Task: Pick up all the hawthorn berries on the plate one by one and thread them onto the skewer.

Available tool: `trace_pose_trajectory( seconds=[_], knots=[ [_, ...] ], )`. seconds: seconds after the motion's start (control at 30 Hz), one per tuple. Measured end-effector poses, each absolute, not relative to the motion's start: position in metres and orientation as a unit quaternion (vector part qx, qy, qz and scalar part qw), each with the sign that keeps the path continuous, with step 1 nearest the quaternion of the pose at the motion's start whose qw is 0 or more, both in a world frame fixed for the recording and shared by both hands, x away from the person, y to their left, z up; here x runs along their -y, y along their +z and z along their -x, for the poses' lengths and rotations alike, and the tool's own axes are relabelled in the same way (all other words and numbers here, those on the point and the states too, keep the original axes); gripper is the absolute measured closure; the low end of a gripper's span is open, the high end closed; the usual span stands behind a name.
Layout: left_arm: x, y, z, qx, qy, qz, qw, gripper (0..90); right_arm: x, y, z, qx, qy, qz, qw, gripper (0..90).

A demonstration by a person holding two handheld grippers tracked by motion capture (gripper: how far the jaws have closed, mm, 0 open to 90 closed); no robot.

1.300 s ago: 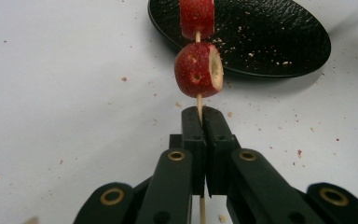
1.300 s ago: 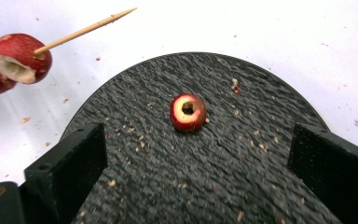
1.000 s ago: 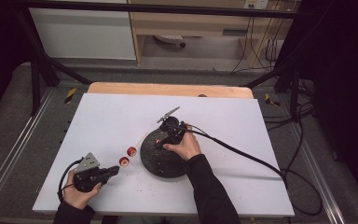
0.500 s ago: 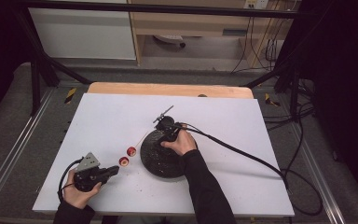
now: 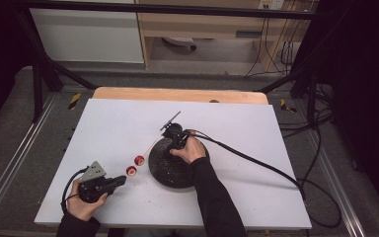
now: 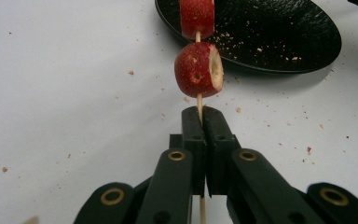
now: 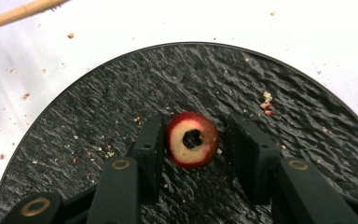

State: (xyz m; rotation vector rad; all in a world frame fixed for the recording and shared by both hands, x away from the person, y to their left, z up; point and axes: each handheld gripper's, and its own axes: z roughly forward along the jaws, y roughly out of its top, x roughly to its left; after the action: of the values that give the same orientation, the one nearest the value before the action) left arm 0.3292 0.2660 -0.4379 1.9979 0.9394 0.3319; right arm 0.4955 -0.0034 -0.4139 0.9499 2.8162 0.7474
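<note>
The left gripper point(image 6: 200, 116) is clamped on a skewer point(image 6: 198, 100) carrying two fruit pieces point(image 6: 198, 70) just beyond its tips, steadying it for loading. The right gripper point(image 7: 193, 140) stands apart around a cored fruit slice point(image 7: 192, 139) on the plate point(image 7: 270, 74), apparently ready to grasp it.

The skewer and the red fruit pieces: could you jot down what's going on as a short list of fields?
Skewer: thin wooden stick, clamped in left gripper
On skewer: two red fruit pieces
Plate: black, crumbs on it
Loose fruit piece: cored, lying on the plate
Right gripper: open, jaws either side of the loose piece
Table: white
</note>
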Motion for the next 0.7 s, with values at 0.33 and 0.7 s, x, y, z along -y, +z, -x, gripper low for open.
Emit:
trace_pose_trajectory(
  seconds=[0.33, 0.7],
  knots=[
    [-0.266, -0.438, -0.329, -0.378, 0.133, -0.804, 0.439, 88.0, 0.004, -0.415, -0.496, -0.919, 0.236, -0.313, 0.033, 62.3],
    [-0.265, -0.437, -0.328, -0.377, 0.136, -0.802, 0.442, 88.0, 0.012, -0.395, -0.489, -0.907, 0.247, -0.339, 0.034, 62.7]
  ],
)
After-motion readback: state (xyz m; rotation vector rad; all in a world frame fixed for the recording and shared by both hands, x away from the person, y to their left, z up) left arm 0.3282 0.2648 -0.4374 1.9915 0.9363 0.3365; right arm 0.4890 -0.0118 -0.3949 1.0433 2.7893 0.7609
